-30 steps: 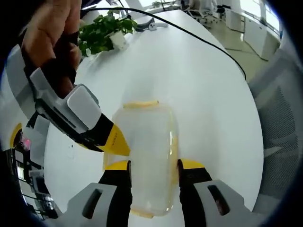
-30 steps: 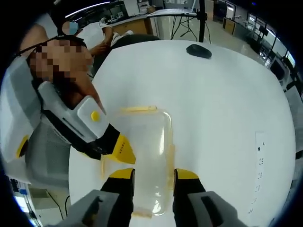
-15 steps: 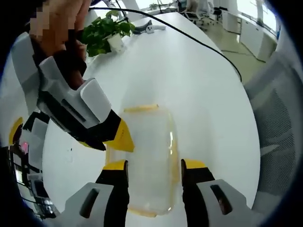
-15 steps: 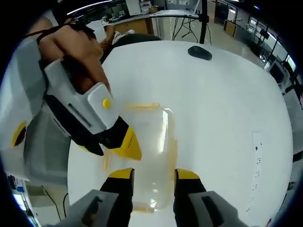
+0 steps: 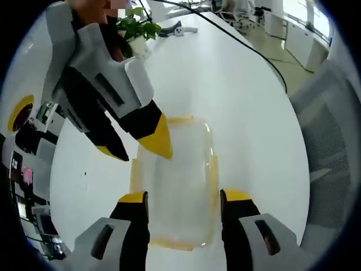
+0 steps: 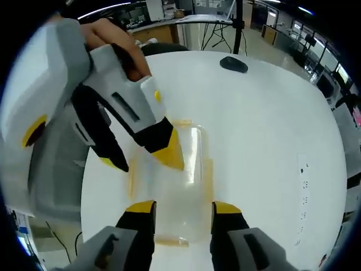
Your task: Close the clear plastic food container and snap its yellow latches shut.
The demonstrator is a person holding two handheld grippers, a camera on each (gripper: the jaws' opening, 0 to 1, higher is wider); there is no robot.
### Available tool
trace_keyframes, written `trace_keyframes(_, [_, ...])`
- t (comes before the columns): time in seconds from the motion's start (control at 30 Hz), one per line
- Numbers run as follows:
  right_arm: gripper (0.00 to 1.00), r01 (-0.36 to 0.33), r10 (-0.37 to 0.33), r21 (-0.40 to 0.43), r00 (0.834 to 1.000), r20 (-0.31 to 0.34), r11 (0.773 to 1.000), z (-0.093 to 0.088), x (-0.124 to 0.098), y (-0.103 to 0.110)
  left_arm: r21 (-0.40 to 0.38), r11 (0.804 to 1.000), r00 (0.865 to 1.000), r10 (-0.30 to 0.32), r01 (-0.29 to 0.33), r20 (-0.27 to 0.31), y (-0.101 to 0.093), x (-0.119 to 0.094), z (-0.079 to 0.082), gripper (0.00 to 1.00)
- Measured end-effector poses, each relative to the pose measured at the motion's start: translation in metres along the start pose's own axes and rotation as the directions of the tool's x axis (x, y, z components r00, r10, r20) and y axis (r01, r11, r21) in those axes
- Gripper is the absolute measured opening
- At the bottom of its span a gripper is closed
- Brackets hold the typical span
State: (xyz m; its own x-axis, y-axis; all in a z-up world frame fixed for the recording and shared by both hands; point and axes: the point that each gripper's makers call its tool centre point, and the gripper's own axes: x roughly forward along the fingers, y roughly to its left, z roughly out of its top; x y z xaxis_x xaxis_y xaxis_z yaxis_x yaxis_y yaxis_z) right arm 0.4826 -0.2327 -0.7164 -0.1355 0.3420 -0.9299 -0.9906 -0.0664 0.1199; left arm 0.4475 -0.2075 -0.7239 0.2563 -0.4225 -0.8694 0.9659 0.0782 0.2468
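The clear plastic food container (image 5: 177,175) lies on the white table (image 5: 248,107) with its lid on. Yellow latches (image 5: 214,172) run along its edges; whether they are snapped I cannot tell. My left gripper (image 5: 184,197) is open, its jaws straddling the container's near end. The right gripper (image 5: 135,148) comes in from the left, open, one yellow tip over the lid and the other outside the left edge. In the right gripper view the container (image 6: 180,175) sits ahead of my open right gripper (image 6: 183,208), and the left gripper (image 6: 144,160) reaches over its left side.
A potted plant (image 5: 135,28), a grey tool (image 5: 183,29) and a black cable (image 5: 242,45) lie at the table's far end. A mesh chair (image 5: 333,130) stands to the right. A black mouse (image 6: 233,63) rests far back. A hand (image 6: 118,45) holds the left gripper.
In each view the other gripper has swung in from the left, from beside the container to over its lid. My left jaws stand slightly wider apart.
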Motion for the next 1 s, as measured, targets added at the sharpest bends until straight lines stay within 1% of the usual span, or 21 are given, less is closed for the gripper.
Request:
trace_keyframes(0.07, [0.38,0.002,-0.002,0.003,1.000,0.001,1.000,-0.002,0.000,0.001,-0.011,1.000,1.000,-0.002,0.002,-0.006,0.001,0.000,-0.002,0.51])
trace_keyframes(0.3, [0.41,0.008,-0.008,0.017,1.000,0.004,1.000,-0.012,0.000,0.007,-0.004,1.000,1.000,-0.005,0.005,-0.010,0.004,-0.003,-0.005,0.54])
trace_keyframes(0.63, [0.44,0.032,-0.032,0.020,0.999,0.025,0.999,-0.014,-0.003,0.014,0.008,1.000,1.000,-0.014,0.014,-0.020,0.008,-0.004,-0.012,0.59])
trace_keyframes(0.9, [0.44,0.057,-0.058,0.029,0.998,0.027,0.998,-0.020,-0.004,0.021,0.007,1.000,0.999,-0.024,0.025,-0.032,0.009,-0.007,-0.020,0.59])
trace_keyframes(1.0, [0.43,0.068,-0.069,0.033,0.997,0.027,0.997,-0.023,-0.002,0.022,0.023,0.999,0.999,-0.026,0.027,-0.041,0.008,-0.008,-0.023,0.60])
